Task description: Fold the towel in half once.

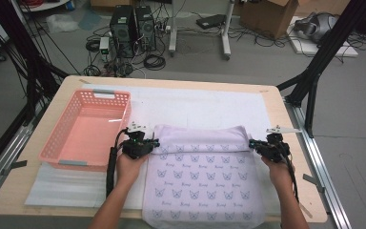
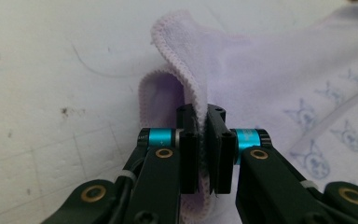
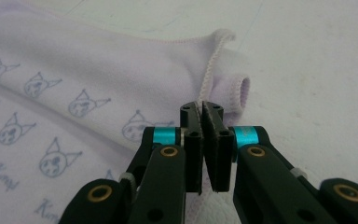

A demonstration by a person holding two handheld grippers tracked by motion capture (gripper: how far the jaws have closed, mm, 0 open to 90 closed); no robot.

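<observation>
Clearly a robotics lab or research workshop: 2 black computer towers (image 1: pixel 132 29) standing on the bare grey floor (image 1: pixel 248 67) amid tangled cables (image 1: pixel 153 61), a cardboard box (image 1: pixel 272 14) behind, black rig struts (image 1: pixel 321 62) flanking a wooden worktop (image 1: pixel 271 98) with aluminium rails (image 1: pixel 321 167).

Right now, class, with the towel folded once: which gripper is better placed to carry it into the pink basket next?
Probably left. The left gripper pinches the towel edge right beside the pink basket. The right gripper grips the opposite edge, a full towel width farther away. Both are shut on the hem, so they likely move together.
</observation>
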